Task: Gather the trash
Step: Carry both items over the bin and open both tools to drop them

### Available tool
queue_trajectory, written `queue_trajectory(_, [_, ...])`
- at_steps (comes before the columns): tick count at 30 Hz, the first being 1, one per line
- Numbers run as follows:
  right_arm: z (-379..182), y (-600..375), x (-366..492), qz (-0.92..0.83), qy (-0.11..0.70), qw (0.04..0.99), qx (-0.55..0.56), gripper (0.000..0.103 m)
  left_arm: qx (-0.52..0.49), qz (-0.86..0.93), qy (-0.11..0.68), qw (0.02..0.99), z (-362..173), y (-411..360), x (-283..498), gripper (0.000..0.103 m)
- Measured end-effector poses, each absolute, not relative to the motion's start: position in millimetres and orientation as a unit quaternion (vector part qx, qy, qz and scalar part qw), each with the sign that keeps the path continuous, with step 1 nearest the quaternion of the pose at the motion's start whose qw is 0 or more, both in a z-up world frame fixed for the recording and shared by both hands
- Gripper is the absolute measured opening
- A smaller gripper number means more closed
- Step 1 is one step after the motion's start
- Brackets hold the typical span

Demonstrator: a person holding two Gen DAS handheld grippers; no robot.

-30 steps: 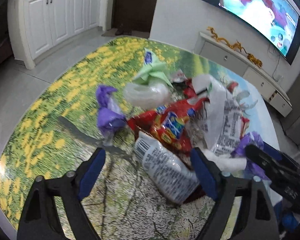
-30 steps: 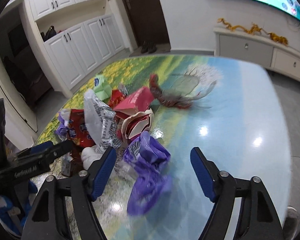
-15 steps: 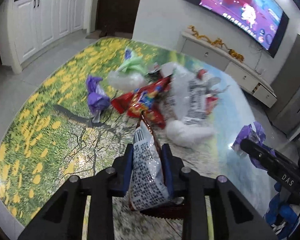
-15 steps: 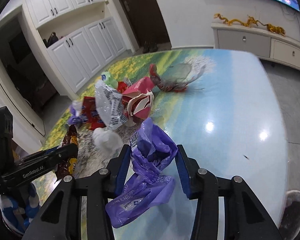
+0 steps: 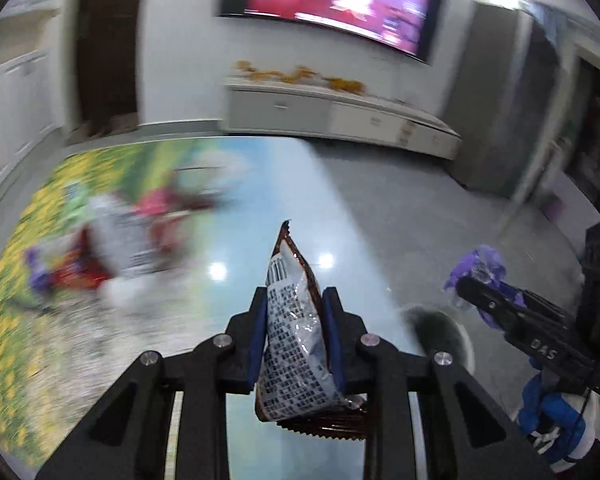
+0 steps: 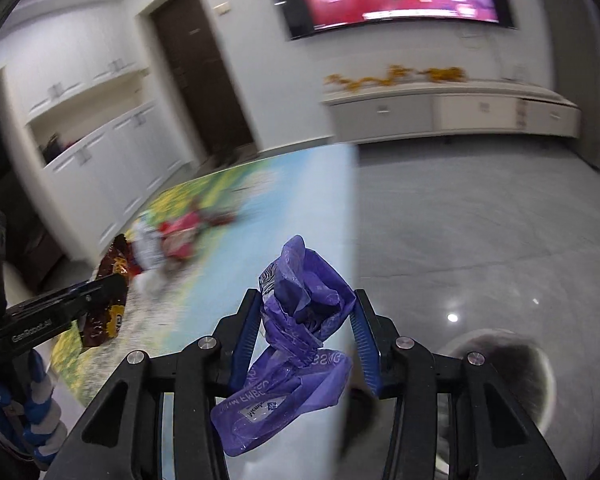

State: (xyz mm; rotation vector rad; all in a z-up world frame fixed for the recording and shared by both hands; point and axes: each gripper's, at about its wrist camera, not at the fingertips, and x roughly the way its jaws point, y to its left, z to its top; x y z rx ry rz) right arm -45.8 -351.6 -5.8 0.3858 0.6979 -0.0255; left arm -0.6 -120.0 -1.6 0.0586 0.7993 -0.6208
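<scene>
My left gripper [image 5: 294, 312] is shut on a silver and brown snack bag [image 5: 292, 344] with a barcode, held up over the glossy table [image 5: 284, 184]. In the right wrist view, my right gripper [image 6: 304, 320] is shut on a crumpled purple plastic bag [image 6: 300, 300] at the table's right edge. The same purple bag [image 5: 480, 268] shows far right in the left wrist view. Behind, at the left, lies the blurred trash pile [image 5: 132, 240] of red, white and purple wrappers. A round bin [image 6: 550, 376] with a dark inside stands on the floor below right.
The bin [image 5: 466, 344] sits just off the table's right edge on the grey floor. A low white cabinet [image 5: 340, 116] and a wall screen lie beyond. White cupboards [image 6: 100, 152] and a dark door stand at the left. A blue and white sleeve [image 5: 548, 420] holds the right gripper.
Both grippers closed, the left on the snack bag, the right on the purple bag. Both lifted their loads and swung right, away from the pile, toward the table edge and bin.
</scene>
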Motion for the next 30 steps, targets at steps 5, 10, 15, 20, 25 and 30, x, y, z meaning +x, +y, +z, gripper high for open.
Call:
queue_trajectory(5, [-24,-418,-83,-0.094,0.344,0.908,0.220,0.045,0.074,-0.376,0.390,0.837,-7,-210,-16,0.026])
queue_trajectory(10, [-59,-458,-96,-0.144,0.372,0.884,0.241,0.046,0.100,-0.430,0.411,0.798,-22,-289,-28,0.028])
queue_trajectory(15, [-84,-479,-99,-0.165,0.393,0.868,0.255,0.050,0.105,-0.460,0.439,0.765,-39,-342,-27,0.032])
queue_trajectory(20, [-95,-494,-96,-0.186,0.398,0.857,0.268,0.057,0.100,-0.473,0.448,0.752,-43,-366,-24,0.058])
queue_trajectory(25, [-97,-502,-96,-0.198,0.398,0.853,0.272,0.060,0.100,-0.473,0.447,0.753,-44,-373,-20,0.060])
queue_trajectory(30, [-94,-502,-106,-0.200,0.390,0.858,0.268,0.060,0.098,-0.463,0.439,0.764,-44,-364,-18,0.060])
